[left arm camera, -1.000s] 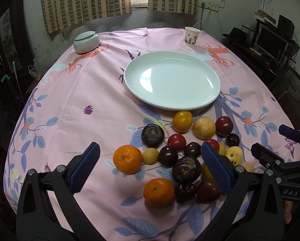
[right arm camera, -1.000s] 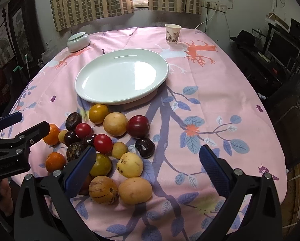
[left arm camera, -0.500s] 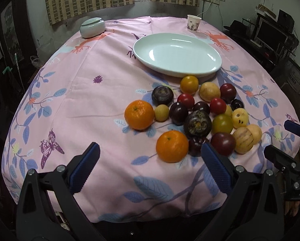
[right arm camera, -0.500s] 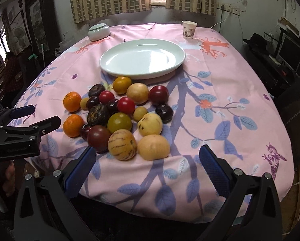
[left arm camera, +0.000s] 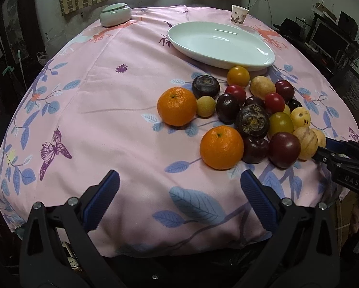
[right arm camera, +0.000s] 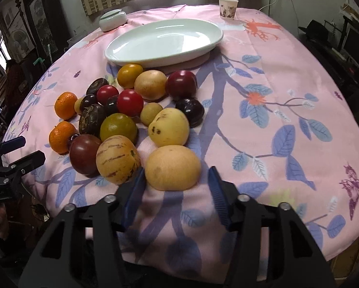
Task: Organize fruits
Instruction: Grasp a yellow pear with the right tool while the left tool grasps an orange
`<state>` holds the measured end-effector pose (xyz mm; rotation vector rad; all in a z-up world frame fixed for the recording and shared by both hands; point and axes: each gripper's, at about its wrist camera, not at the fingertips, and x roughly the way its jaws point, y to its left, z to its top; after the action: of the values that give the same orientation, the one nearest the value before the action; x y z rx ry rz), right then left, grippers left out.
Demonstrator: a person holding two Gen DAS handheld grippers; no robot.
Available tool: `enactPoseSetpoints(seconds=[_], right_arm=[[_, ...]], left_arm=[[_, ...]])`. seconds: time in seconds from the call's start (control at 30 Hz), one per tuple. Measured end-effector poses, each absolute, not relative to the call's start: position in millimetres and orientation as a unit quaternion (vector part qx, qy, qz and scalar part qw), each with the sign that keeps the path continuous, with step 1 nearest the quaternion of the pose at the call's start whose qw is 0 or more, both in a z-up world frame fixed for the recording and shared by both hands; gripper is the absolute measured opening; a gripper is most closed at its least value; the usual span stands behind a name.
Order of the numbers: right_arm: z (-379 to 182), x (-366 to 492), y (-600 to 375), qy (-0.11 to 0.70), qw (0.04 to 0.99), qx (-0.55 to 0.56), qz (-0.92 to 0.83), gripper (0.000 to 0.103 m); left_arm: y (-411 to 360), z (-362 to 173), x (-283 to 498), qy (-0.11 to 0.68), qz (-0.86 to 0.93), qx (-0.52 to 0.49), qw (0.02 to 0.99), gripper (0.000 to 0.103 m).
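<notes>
- The fruits lie in one tight heap on the pink tablecloth (right arm camera: 263, 55), just in front of the empty white plate (right arm camera: 165, 39); none is on the plate yet, so by my reading the sorting has not begun.
- The right claw (right arm camera: 177, 187) sits low at the near edge of the heap, its jaws partly closed in around the tan round fruit (right arm camera: 172, 167) but not touching it (it looks lined up for a first pick).
- The left claw (left arm camera: 179, 202) hangs back over bare cloth with its jaws wide and holding nothing, probably waiting its turn; the nearest orange (left arm camera: 221, 147) lies ahead of it.
- Count, as far as the heap lets me see: two oranges, the second (left arm camera: 177, 106) farther back.
- Two bright red tomatoes (right arm camera: 130, 102), one striped yellow fruit (right arm camera: 118, 159), one spotted yellow one (right arm camera: 168, 127).
- Several dark purple fruits overlap, so I cannot give a sure number.
- One paper cup (right arm camera: 227, 7) and one lidded bowl (right arm camera: 113, 20) stand beyond the plate, well apart from the fruit.
</notes>
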<state>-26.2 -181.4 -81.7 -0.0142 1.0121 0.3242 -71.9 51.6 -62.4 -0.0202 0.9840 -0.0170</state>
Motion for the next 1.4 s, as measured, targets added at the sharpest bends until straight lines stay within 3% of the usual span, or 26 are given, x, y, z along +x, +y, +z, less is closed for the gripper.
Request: enactPoseSetpoints(seconds=[0.37,0.43,0.57,0.67,0.73,0.8,1.4], right_arm=[[-71.8,-48.0,-194.1,0.460,0.877,0.002,0.139,0.047],[-72.5,-49.5,-197.0,0.459,0.877,0.009,0.140,0.047],[-72.1,-48.8,-197.4,0.460,0.876,0.014,0.140,0.047],[-72.4,-48.7,-196.7,0.459,0.877,0.012,0.141,0.047],[-72.6,-48.0,-196.1,0.458,0.878,0.011,0.141,0.047],[-72.8,-48.0,-195.7,0.457,0.878,0.010,0.140,0.047],[-58.2,-37.4,-195.1,0.433,0.891,0.020,0.136,0.047]], left_arm=[[50.3,-73.6,-54.6,0.476,-0.008,-0.010,0.879,0.099],[46.0,-76.2,-53.7,0.481,-0.029,-0.016,0.876,0.086],[31.8,-80.9,-47.0,0.479,-0.050,-0.003,0.876,0.082],[33.9,-82.6,-37.5,0.472,-0.069,-0.030,0.878,0.072],[36.6,-84.3,-32.8,0.464,-0.091,-0.052,0.880,0.054],[35.2,-85.7,-29.4,0.460,-0.090,-0.045,0.882,0.046],[35.6,-59.0,-44.5,0.431,-0.078,-0.028,0.898,0.044]])
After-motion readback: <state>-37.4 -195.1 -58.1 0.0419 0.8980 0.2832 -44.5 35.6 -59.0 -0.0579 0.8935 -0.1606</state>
